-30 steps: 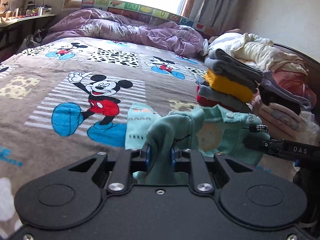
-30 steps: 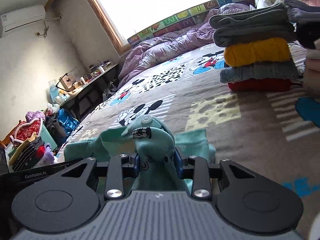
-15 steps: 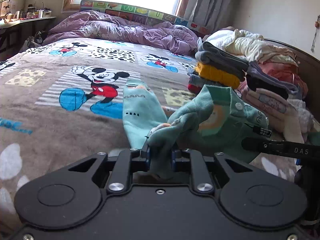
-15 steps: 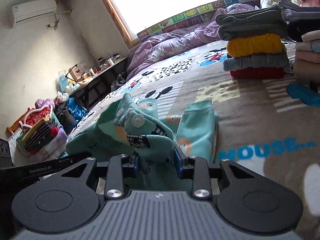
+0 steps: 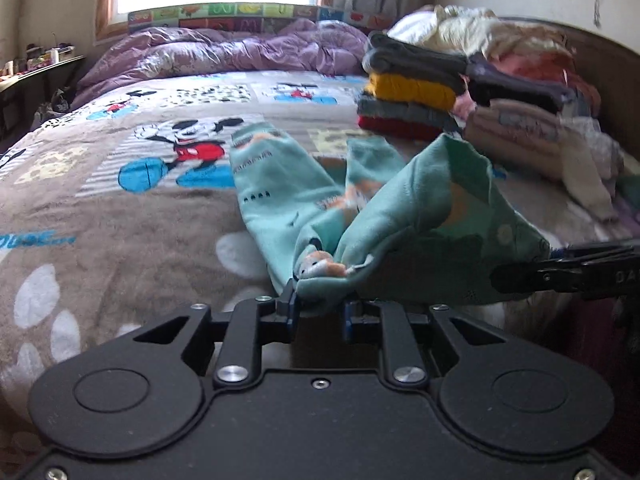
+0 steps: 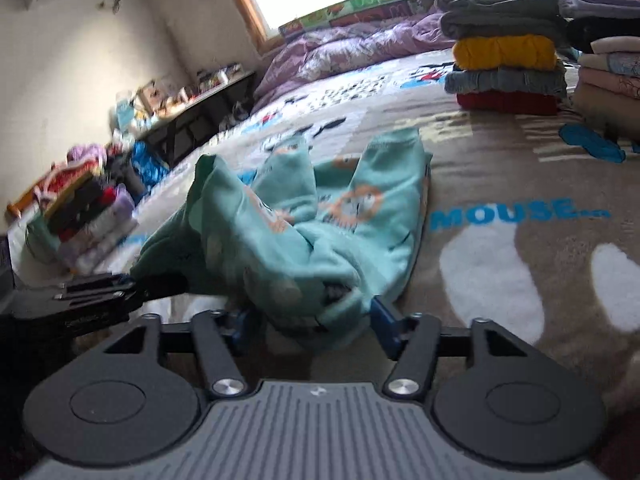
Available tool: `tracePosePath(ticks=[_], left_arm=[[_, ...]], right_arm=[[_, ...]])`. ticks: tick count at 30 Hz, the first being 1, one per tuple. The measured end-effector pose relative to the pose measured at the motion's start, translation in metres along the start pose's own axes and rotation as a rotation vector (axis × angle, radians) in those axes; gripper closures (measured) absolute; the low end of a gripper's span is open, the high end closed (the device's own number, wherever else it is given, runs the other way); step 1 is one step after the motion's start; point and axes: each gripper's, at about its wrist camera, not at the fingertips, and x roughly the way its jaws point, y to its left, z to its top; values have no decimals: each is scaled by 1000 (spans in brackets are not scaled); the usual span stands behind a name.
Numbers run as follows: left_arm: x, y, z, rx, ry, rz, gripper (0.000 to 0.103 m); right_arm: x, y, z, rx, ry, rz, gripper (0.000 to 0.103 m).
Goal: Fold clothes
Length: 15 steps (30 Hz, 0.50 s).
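A mint-green child's garment (image 5: 420, 208) with orange lion prints lies half bunched on the Mickey Mouse blanket (image 5: 120, 220), its two legs stretched away toward the window. My left gripper (image 5: 319, 312) is shut on a bunched edge of it, lifted just above the bed. In the right wrist view the same garment (image 6: 280, 240) sags between the spread fingers of my right gripper (image 6: 312, 322), which stands open around the fabric. The right gripper's body (image 5: 560, 272) shows at the right of the left wrist view. The left gripper's body (image 6: 100, 292) shows at the left of the right wrist view.
A stack of folded clothes (image 5: 408, 96) in grey, yellow and red stands on the bed's right side, with a loose heap (image 5: 520, 64) behind it. A purple duvet (image 5: 224, 52) lies under the window. A cluttered desk (image 6: 192, 100) and a clothes pile (image 6: 88, 216) sit beside the bed.
Both grippers have drawn back toward the near edge, dragging the garment so its legs stretch out on the blanket. The right gripper's fingers have spread apart; the left keeps its hold.
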Motion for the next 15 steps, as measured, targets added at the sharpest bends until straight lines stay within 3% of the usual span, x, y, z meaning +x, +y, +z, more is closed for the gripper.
tracePosePath(ticks=[2,5,8,9,15], left_arm=[[-2,-1,-4,14,19,-13,79],[-5,-5,-10,49,47,-33,50],[-7,-11,-14,103,81,-43,40],[-8,-12,-15,116,93,-46,31],[-28,-13,-19,204,148,-113,24]], right_arm=[[-4,1,-5,-7,23,0,34],[-10,3,-12,-19,56,0,27],[-16,1,-15,-14,72,2,24],[-18,-1,-14,-7,70,3,24],[-31,-12,-10,37,60,12,18]])
